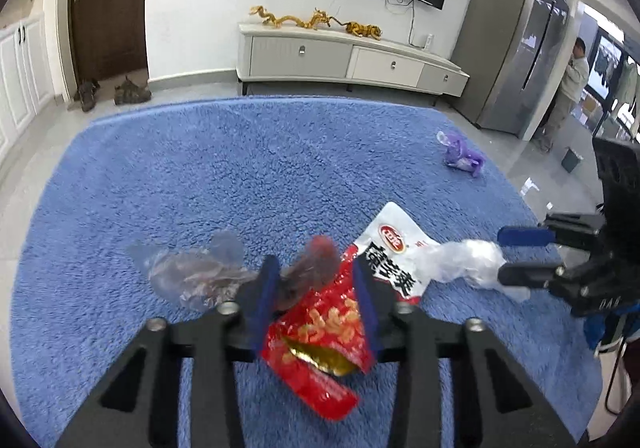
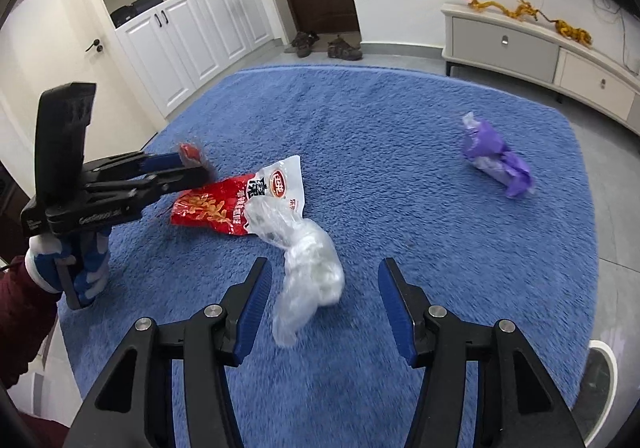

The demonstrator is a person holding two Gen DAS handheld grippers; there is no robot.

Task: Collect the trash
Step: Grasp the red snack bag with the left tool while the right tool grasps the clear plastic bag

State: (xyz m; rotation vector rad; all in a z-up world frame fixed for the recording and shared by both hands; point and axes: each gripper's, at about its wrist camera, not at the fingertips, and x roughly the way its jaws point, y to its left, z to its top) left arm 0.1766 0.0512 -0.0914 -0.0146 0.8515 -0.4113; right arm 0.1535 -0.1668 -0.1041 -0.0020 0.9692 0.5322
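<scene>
- A blue rug (image 2: 400, 135) is covering the floor, and all the trash is lying on it.
- A TV stand (image 1: 352, 55) is standing past the rug's far edge against the wall, with a fridge (image 1: 516, 43) to its right.
- The left gripper (image 1: 316, 280) is hovering low over the rug with a medium gap between its jaws; a blurred clear wrapper (image 1: 192, 276) with a red-brown scrap is sitting at its fingers, though whether they are pinching it cannot be told.
- The right gripper (image 2: 324, 300) is standing wide, holding nothing, its jaws flanking the clear bag without touching it.
- A red-and-white snack packet (image 2: 236, 203) is lying flat, its long axis running from the left gripper toward the rug's middle, white end pointing away from the left gripper.
- A crumpled clear bag (image 2: 308, 264) is overlapping the packet's white end, stretching toward the right gripper.
- A purple wrapper (image 2: 496, 163) is lying well apart to the right.
</scene>
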